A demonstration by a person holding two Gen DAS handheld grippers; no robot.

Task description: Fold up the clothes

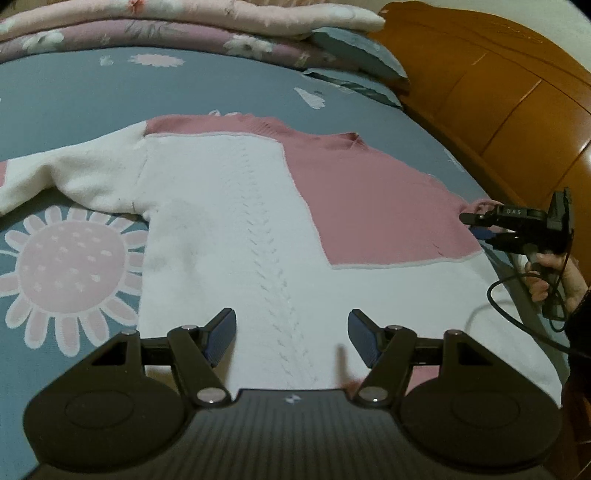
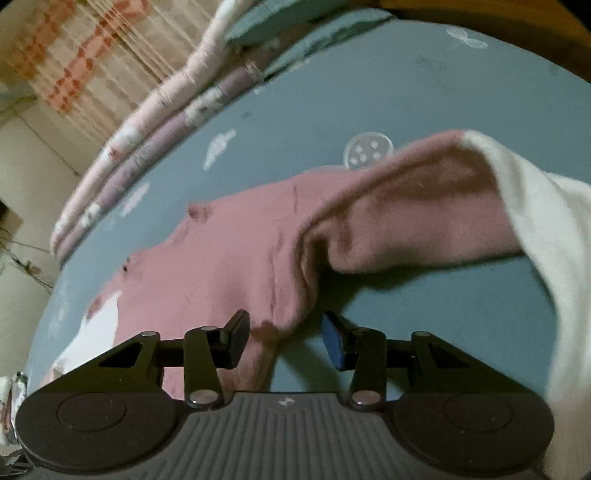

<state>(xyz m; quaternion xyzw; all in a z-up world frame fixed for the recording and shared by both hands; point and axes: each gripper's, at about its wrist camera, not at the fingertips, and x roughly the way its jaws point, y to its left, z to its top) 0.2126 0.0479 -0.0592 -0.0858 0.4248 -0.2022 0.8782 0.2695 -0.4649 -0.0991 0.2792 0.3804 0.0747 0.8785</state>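
A pink and white knit sweater (image 1: 258, 221) lies spread flat on the bed, its white left sleeve (image 1: 74, 177) stretched out to the left. My left gripper (image 1: 291, 332) hovers open over the white lower body, with nothing between its fingers. My right gripper (image 1: 480, 229) sits at the sweater's right edge, by the pink shoulder. In the right wrist view the right gripper (image 2: 284, 332) has its jaws apart, and a fold of the pink sweater (image 2: 229, 251) lies between them without being pinched. The pink and white right sleeve (image 2: 424, 206) arches up and off to the right.
The grey-blue flowered bedsheet (image 1: 74, 92) surrounds the sweater. Folded quilts (image 1: 147, 33) and a pillow (image 1: 354, 51) lie at the far side. A wooden headboard (image 1: 498, 92) runs along the right. A hand (image 1: 554, 273) and a black cable (image 1: 517, 317) are at the right edge.
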